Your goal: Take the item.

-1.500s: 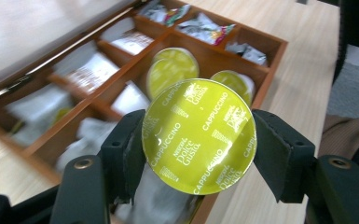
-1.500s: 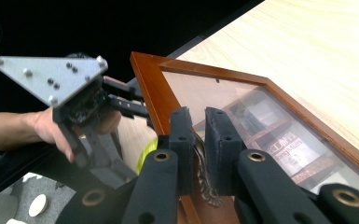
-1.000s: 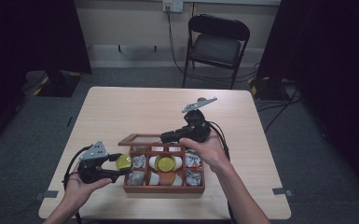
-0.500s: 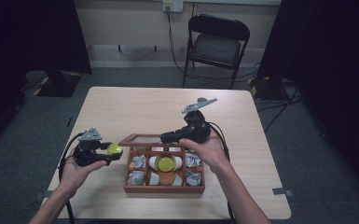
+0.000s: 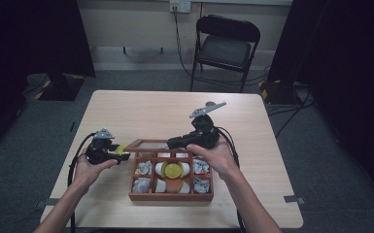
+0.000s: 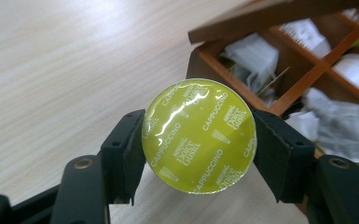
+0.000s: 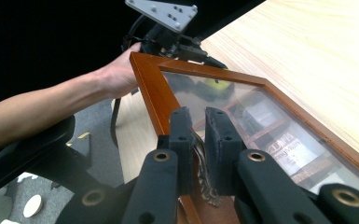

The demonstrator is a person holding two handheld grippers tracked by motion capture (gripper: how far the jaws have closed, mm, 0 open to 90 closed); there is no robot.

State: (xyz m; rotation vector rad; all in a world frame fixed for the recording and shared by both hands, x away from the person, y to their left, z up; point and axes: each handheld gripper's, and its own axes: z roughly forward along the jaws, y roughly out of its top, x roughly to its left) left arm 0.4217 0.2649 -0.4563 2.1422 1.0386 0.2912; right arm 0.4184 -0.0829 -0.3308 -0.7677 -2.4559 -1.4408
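A yellow-green coffee capsule (image 6: pixel 198 135) marked "cappuccino" sits between the jaws of my left gripper (image 6: pixel 199 144), which is shut on its sides. In the high view that gripper (image 5: pixel 123 151) hovers over the table just left of the wooden compartment box (image 5: pixel 170 196). My right gripper (image 7: pixel 199 140) is shut on the front edge of the box's glass-paned lid (image 7: pixel 242 112) and holds it raised. The high view shows the right gripper (image 5: pixel 171 143) at the lid (image 5: pixel 148 144), above the box's far side.
The box holds white packets (image 5: pixel 143 168) and capsules, with another yellow-green capsule (image 5: pixel 173 171) in a middle compartment. The light wood table (image 5: pixel 150 111) is bare beyond the box. A black folding chair (image 5: pixel 226 46) stands past the far edge.
My left gripper has carried the capsule from the box's left compartments out to the left and farther from me. The right gripper and the lid have stayed put.
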